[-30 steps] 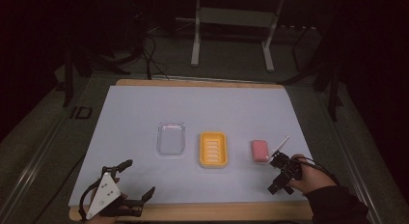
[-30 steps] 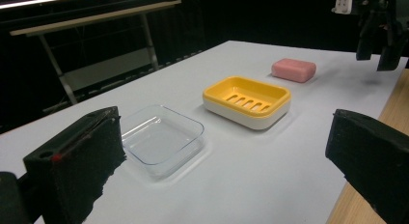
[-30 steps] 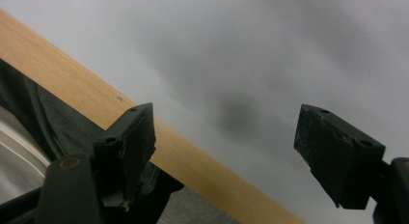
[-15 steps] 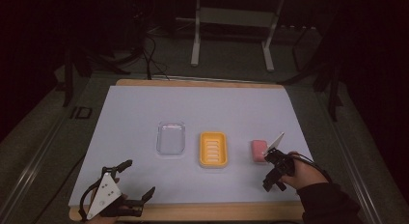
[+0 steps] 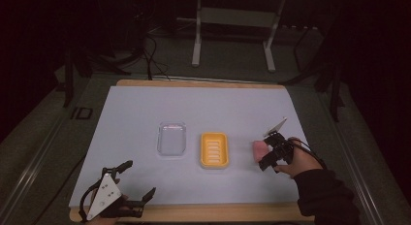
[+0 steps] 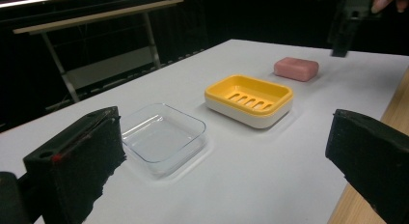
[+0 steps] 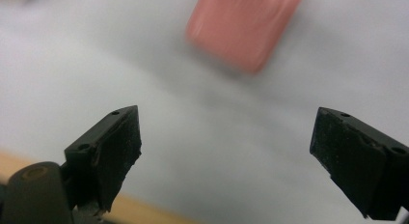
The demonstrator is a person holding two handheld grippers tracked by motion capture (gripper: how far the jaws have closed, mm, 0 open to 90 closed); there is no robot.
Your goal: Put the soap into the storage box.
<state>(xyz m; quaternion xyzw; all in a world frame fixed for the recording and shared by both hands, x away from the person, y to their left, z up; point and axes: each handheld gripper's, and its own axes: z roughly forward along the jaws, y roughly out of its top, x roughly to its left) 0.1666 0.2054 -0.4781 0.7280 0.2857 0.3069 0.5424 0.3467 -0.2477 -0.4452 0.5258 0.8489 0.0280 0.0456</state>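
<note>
Pink rounded soap bar (image 5: pixel 259 149) flat on the pale blue-white table cover (image 5: pixel 145 113), right of centre, just beside the yellow ribbed plastic soap dish on a white base (image 5: pixel 214 150). Not touching the dish. Soap dish bare inside. Clear shallow plastic tray (image 5: pixel 171 138), also bare, to the dish's left, a small gap between.

Right gripper (image 5: pixel 269 156) low over the cover, directly at the soap's right edge; contact with the bar impossible to tell from the high view. Jaws spread wide in the right gripper view, nothing between them but bare cover. Soap (image 7: pixel 243 26) ahead and above the jaw tips there, blurred, outside the gap. No grip yet.

Left gripper (image 5: pixel 127 182) parked at the near-left corner by the wooden table edge (image 5: pixel 194 213), well apart from all three items. Jaws spread, holding nothing. Left gripper view: tray (image 6: pixel 161 137) nearest, dish (image 6: pixel 250 99) behind it, soap (image 6: pixel 296 68) farthest, the other gripper (image 6: pixel 343 26) hanging just beyond the bar.

Progress, as a judgement: early stage. Reach toward the soap under way, pick not made. Likely remaining: closing on the bar, lifting, carrying it left, setting it down, probably in the yellow dish, though tray equally open. Nothing placed anywhere so far.
</note>
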